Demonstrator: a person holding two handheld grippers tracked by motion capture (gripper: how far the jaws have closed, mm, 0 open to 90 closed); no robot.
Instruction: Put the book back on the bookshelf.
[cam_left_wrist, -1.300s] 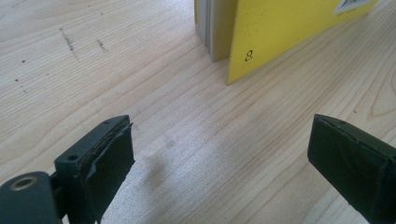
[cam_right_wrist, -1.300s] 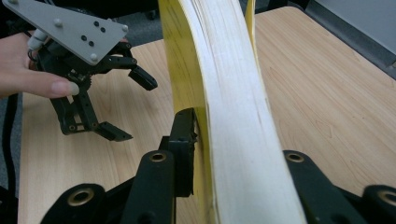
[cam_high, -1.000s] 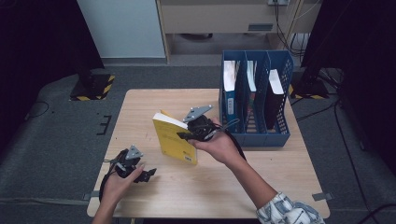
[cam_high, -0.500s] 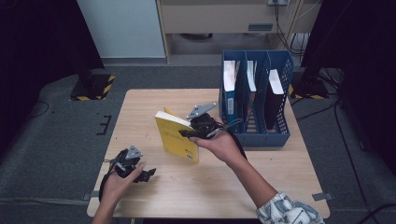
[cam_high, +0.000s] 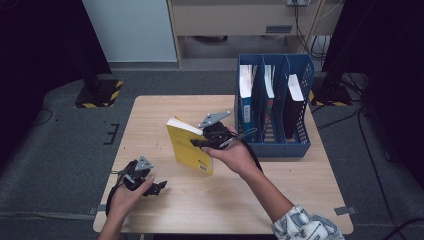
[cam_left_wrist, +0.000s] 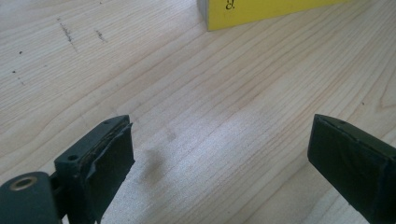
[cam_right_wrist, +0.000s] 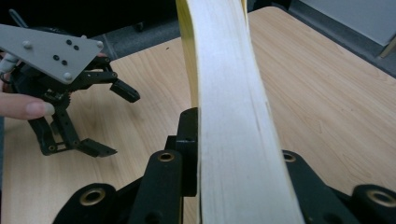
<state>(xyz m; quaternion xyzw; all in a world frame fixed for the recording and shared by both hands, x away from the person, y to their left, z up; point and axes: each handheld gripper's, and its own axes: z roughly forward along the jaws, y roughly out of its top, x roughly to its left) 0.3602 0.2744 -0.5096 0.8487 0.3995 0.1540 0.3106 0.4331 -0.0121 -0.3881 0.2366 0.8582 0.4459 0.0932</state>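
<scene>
Right tongs (cam_high: 196, 143), high view: clamped on the yellow book (cam_high: 189, 145) at the edge nearest the hand, which holds the book upright and slightly tilted above the middle of the tabletop (cam_high: 300, 200). In the right gripper view the right tongs (cam_right_wrist: 224, 140) have a black jaw pressed against each side of the yellow book (cam_right_wrist: 233, 116); the pale page block rises between them and the yellow cover shows along its left side.

Left tongs (cam_high: 159, 187), high view: held low over the near left part of the tabletop, well apart from the book. In the left gripper view the left tongs (cam_left_wrist: 219, 154) stand wide, with bare wood of the tabletop (cam_left_wrist: 210, 93) between the jaws and a corner of the yellow book (cam_left_wrist: 261, 9) at the upper edge. The right gripper view also shows the left tongs (cam_right_wrist: 107, 119) farther off, jaws spread, beneath their grey three-cornered plate.

Surroundings, high view: a blue file rack (cam_high: 301, 135) stands on the far right of the tabletop, just beside the right hand (cam_high: 232, 155); its compartments hold upright books and folders. The left hand (cam_high: 125, 195) enters from the bottom edge.
</scene>
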